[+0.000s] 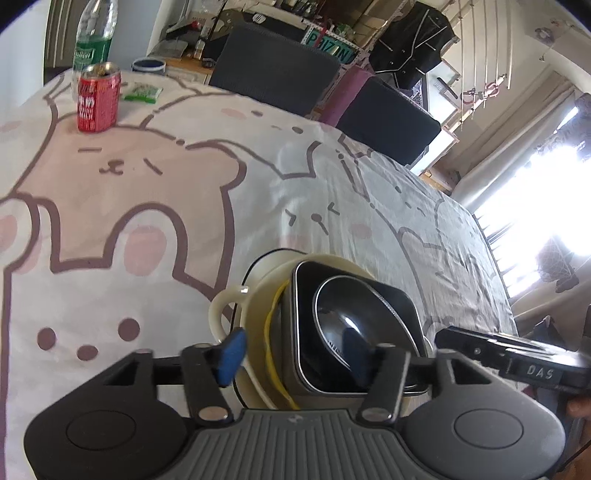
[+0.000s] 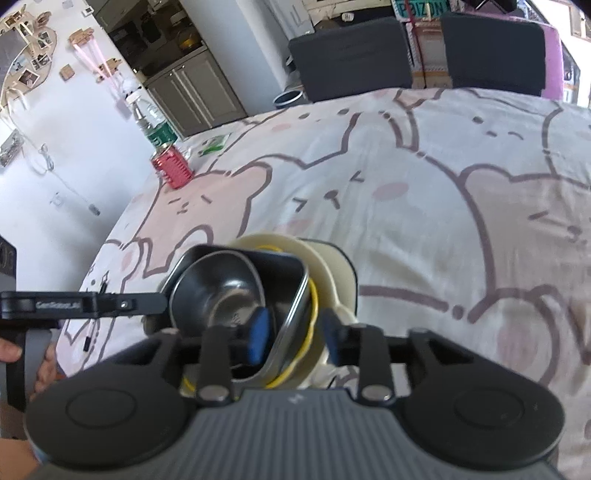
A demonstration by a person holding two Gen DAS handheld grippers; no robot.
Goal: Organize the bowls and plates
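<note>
**Ana:** Nearest the lens, at the bottom centre of the left wrist view, the left claw [image 1: 291, 354] stands spread, one blue pad outside the stack's left rim and the other over the steel bowl; whether either pad touches, I can't tell.

**Ben:** And the right claw [image 2: 295, 332]?

**Ana:** Also parted, at the lower middle of its own view, straddling the tilted edge of the black square metal dish [image 2: 284, 288]. One pad sits inside the dish, the other outside by the cream part. It looks more like bracketing than a firm pinch.

**Ben:** So where's the crockery?

**Ana:** Nested together just beyond the pads: a shiny round steel bowl [image 1: 351, 325] inside the black dish [image 1: 306, 332], both lying in a cream ceramic bowl with a loop handle [image 1: 229, 306] and a yellow-lined rim, on the bear-print tabletop [image 1: 147, 206].

**Ben:** Nearly finished, then?

**Ana:** I'd judge so. Stacking seems done; squaring the leaning pile probably remains.

**Ben:** Anything further off?

**Ana:** A red drink can [image 1: 99, 98] and a clear plastic bottle with a green label [image 1: 94, 33], upper left, well apart.
</note>
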